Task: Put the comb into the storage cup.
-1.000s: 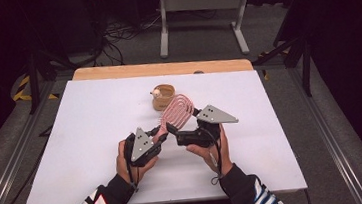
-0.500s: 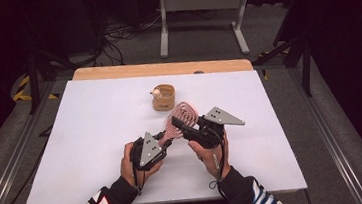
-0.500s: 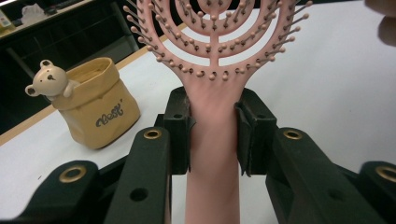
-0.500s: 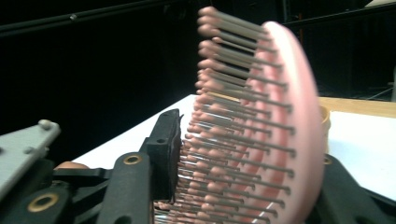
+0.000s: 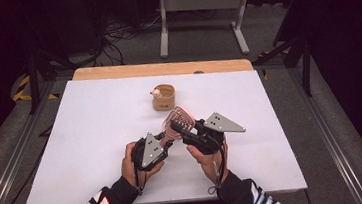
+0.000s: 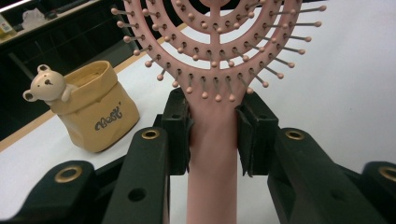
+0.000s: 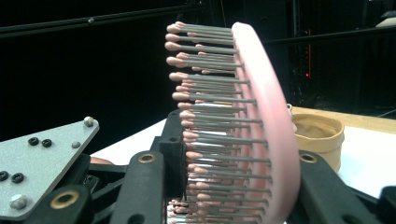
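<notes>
Hairbrush sits above counter, near bear pot. Left tool clamps its handle for support; right tool has just been closing on bristle head, prob. to share the load.

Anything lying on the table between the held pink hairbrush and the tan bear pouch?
No. In the high view, only bare white table separates the hairbrush from the pouch; the left gripper view shows the same gap.
</notes>
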### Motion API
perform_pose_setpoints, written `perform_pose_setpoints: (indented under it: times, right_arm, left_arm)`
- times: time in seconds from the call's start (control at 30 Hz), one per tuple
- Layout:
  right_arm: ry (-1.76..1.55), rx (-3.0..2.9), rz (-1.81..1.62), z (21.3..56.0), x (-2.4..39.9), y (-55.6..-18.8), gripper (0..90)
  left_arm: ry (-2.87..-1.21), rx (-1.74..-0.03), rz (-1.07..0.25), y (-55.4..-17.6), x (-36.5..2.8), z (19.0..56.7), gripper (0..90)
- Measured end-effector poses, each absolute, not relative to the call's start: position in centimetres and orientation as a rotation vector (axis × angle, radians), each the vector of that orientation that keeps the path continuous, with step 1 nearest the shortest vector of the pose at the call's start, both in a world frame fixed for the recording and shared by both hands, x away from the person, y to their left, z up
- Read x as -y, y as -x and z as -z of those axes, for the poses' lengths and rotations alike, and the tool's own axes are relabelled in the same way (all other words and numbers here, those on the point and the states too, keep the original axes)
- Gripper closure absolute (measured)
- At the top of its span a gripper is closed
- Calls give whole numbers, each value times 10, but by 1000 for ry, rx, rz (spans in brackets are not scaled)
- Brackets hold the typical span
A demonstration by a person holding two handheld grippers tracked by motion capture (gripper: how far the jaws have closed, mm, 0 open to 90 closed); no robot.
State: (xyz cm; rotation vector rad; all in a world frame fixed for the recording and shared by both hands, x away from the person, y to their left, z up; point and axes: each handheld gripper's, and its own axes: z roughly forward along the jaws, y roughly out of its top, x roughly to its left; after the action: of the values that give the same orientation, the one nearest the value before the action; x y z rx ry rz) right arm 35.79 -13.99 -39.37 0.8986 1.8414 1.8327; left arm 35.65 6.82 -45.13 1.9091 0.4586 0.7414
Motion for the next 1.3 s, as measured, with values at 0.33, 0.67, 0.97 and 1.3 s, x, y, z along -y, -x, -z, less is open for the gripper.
perform_pose_setpoints:
  times: [0.33,0.67,0.97,1.3]
  right_arm:
    - [-826,-1837,-1791,390,140,-354,634]
    - [-778,-1793,-1766,381,152,-352,635]
    - [-772,-1735,-1744,373,167,-352,635]
    - [-763,-1695,-1737,367,178,-349,635]
  left_arm:
    - [-1911,-447,-716,-357,-68,451,567]
    - [-1917,-417,-650,-359,-67,454,369]
    - [-1930,-384,-568,-362,-72,454,231]
    - [-1941,-371,-536,-362,-89,453,141]
